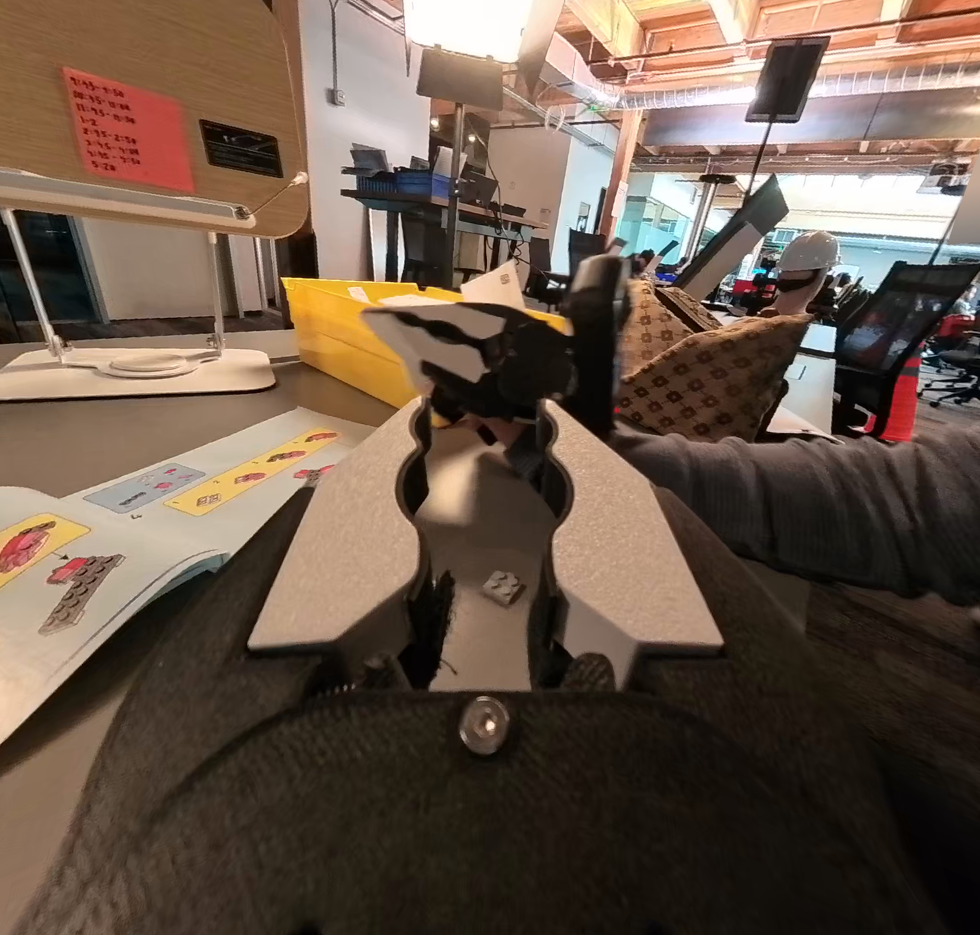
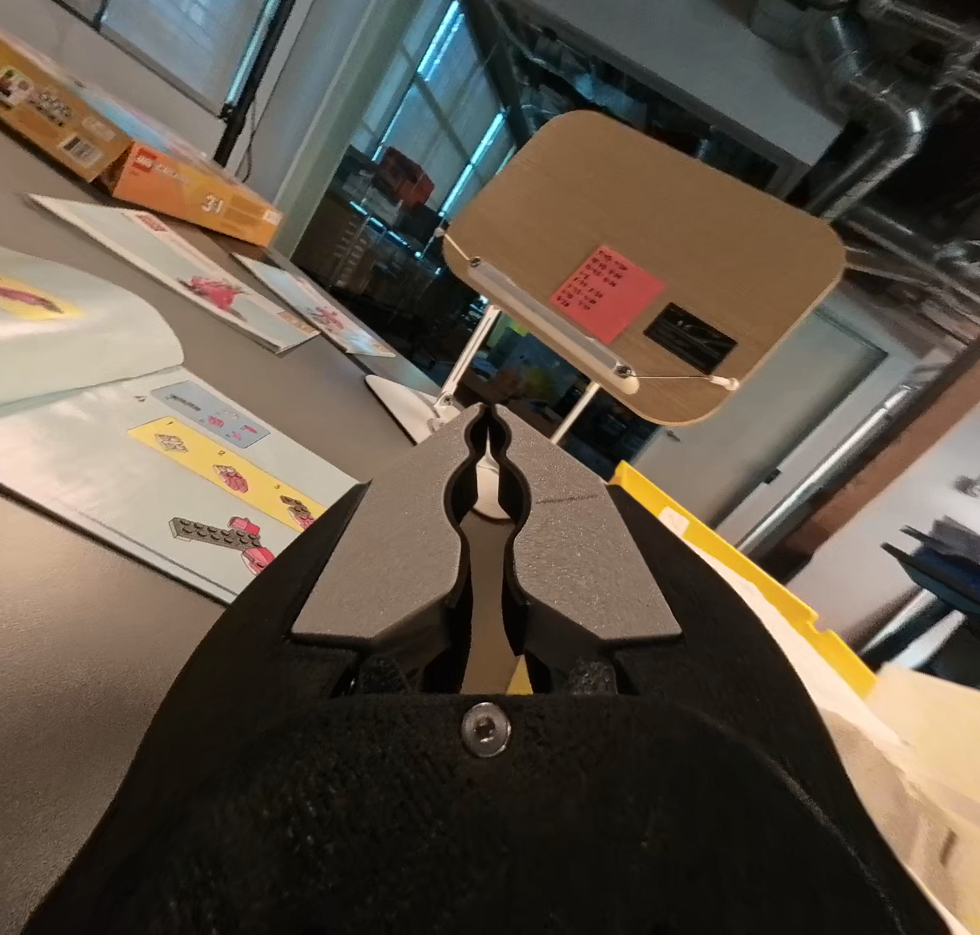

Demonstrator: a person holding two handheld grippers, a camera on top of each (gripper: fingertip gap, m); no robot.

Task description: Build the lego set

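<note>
On the grey table [image 1: 159, 432], at the far left, a wooden book stand [image 1: 132, 87] rises on a white base, a pink note [image 1: 127, 127] stuck to its board. Below it an open instruction booklet [image 1: 106, 565] lies flat, showing brick-building steps. Next comes the left gripper [image 1: 482, 416], fingers apart with nothing between them; through the gap a small grey brick [image 1: 502, 587] sits on the tabletop, untouched. Just beyond its fingertips the right gripper [image 1: 456, 347] is held up in the air, pointing left, with a yellow bin [image 1: 339, 337] behind it. A grey sleeve [image 1: 795, 496] reaches in from the right, in front of two patterned brown cushions [image 1: 705, 379].

From the right gripper's [image 2: 489, 412] own side, its fingertips meet with nothing caught between them. Boxes [image 2: 185, 188] and more booklets [image 2: 212, 294] lie to its left, the book stand [image 2: 663, 273] is ahead, and the yellow bin's [image 2: 742, 559] rim is at right.
</note>
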